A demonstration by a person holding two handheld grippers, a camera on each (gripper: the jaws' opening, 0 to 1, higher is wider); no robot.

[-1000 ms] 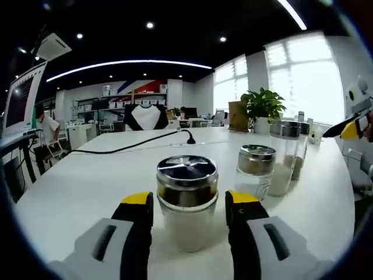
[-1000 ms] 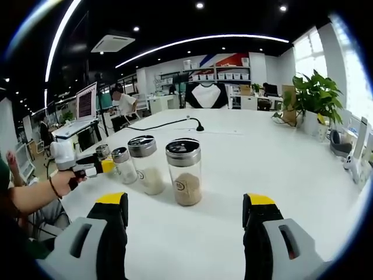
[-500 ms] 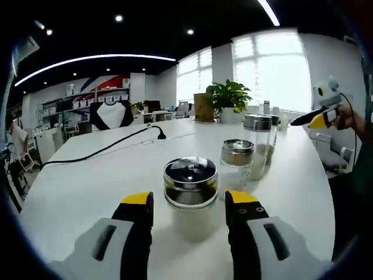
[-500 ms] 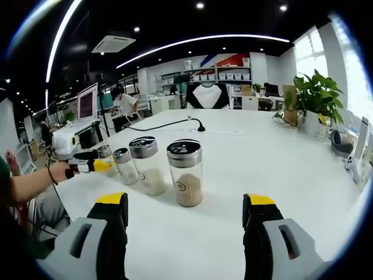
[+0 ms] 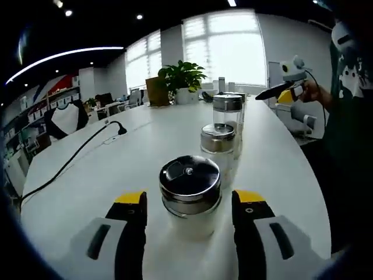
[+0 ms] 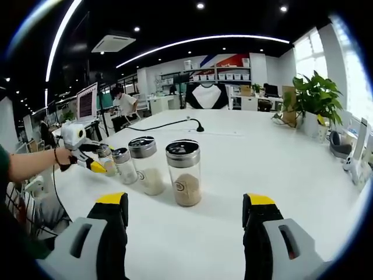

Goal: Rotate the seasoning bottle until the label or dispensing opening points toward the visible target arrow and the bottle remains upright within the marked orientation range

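Change: left gripper has swung round the end bottle since a second ago, so the jar row now runs straight off toward the window; right gripper has barely stirred.
Bottle: seasoning bottle, steel cap, pale contents, upright on the white table, first in the row.
Left jaws: spread, flanking the bottle; contact unclear.
Right jaws: spread, empty, well short of the brown-spice jar.
Key relation: bottle dead ahead of the left gripper, axis vertical; left is nearer.
Arrow: none discernible.

No words or numbers can be read; the seasoning bottles carry small round emblems, illegible.
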